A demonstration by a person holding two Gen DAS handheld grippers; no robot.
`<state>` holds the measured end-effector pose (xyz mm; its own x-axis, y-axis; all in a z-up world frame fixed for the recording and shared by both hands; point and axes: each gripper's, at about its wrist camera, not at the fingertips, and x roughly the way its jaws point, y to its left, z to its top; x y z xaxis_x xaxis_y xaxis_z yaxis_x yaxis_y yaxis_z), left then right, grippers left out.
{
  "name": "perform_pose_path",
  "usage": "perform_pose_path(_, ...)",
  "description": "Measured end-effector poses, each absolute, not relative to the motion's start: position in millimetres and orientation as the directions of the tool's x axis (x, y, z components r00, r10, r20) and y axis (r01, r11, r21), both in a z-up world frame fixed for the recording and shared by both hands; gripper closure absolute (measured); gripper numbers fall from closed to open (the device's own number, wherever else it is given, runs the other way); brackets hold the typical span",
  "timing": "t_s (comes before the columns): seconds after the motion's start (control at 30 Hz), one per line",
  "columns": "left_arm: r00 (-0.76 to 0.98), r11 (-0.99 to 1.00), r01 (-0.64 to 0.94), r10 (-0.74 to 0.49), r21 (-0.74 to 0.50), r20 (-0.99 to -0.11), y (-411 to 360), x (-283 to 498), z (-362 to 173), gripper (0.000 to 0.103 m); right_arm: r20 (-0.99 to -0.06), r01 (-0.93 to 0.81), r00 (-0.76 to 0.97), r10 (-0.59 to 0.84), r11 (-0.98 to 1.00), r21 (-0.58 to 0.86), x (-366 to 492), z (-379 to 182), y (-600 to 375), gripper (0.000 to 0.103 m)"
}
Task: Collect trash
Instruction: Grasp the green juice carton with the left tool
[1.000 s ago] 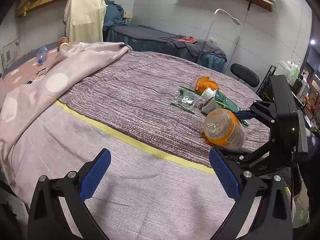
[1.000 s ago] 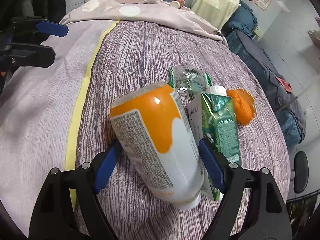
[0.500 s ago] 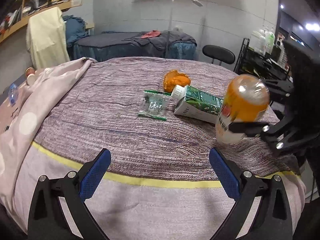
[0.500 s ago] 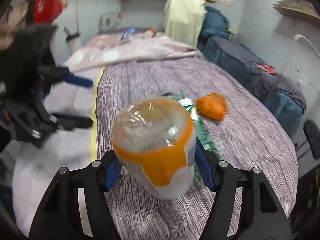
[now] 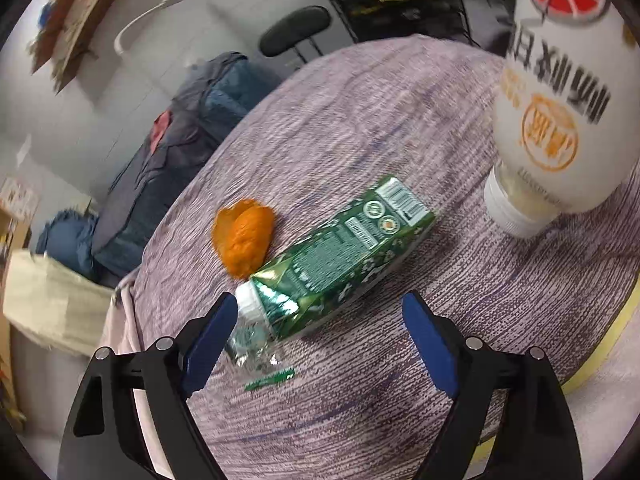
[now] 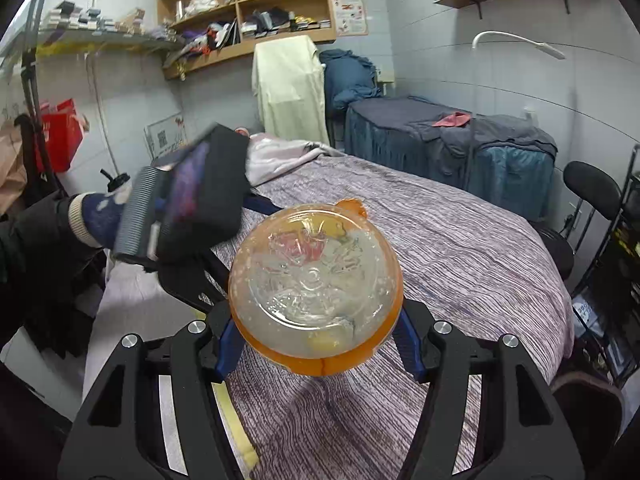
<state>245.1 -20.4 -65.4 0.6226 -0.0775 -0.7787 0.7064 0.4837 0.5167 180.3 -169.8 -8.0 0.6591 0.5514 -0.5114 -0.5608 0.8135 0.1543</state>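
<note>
One bottle [image 6: 316, 292] in right jaws, label characters blurred

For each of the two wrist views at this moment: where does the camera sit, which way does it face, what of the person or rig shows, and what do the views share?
Left wrist: sits on the left gripper, angled down at the bed; green carton, orange wrapper, clear wrapper; its own open blue fingers show.
Right wrist: sits on the right gripper, facing across the bed toward shelves; the bottle's base fills the centre; the gloved left hand shows.
Shared: the orange bottle, seen cap-down in the left view, and the bedspread.
</note>
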Motion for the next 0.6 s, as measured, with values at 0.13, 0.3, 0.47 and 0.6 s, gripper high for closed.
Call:
perform_pose_path(0.13,0.635,0.286,0.735,0.029,0.615,-0.772,-46,253,-94,0.023,-0.494,-0.533,0.68,0.542,0.828,0.174,168,-5,-189,0.041)
perform_pose_path(0.3,0.632,0.203,0.747,0.079,0.633,-0.771,-60,271,-104,0.029,-0.493,-0.499,0.694,0.525,0.844,0.198,162,-8,-205,0.041)
perform_pose_path(0.47,0.618,0.183,0.756,0.118,0.629,-0.777,-69,287,-114,0.04,-0.487,-0.455,0.706,0.514,0.856,0.244,154,-17,-224,0.041)
perform_pose_path(0.6,0.621,0.223,0.751,0.08,0.621,-0.78,-79,285,-111,0.044,-0.471,-0.438,0.722,0.507,0.862,0.257,142,-18,-234,0.041)
